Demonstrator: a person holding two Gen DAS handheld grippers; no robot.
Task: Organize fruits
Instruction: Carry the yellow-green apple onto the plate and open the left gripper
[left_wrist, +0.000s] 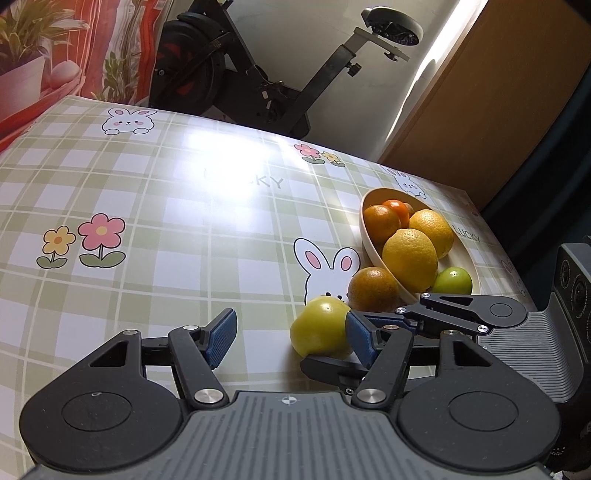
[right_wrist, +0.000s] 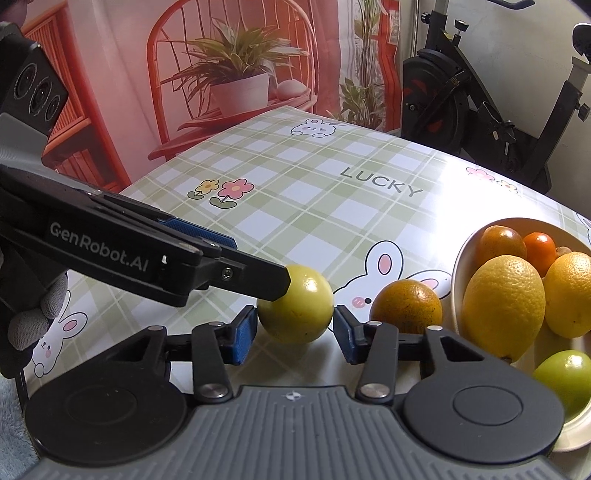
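A yellow-green apple (right_wrist: 295, 304) lies on the checked tablecloth between the open fingers of my right gripper (right_wrist: 295, 334), pads close to its sides. My left gripper (left_wrist: 291, 336) is open; its right finger tip touches the same apple (left_wrist: 319, 330), seen from the side in the right wrist view (right_wrist: 255, 277). A brownish orange (right_wrist: 406, 306) lies on the cloth beside a cream bowl (right_wrist: 458, 266). The bowl holds a lemon (right_wrist: 504, 306), oranges, and a green lime (right_wrist: 563, 376).
The table (left_wrist: 147, 206) has a green plaid cloth with rabbits and flowers. An exercise bike (left_wrist: 258, 74) stands behind the far edge. A wooden cabinet (left_wrist: 498, 92) is at the back right. A printed curtain with plants hangs on the left.
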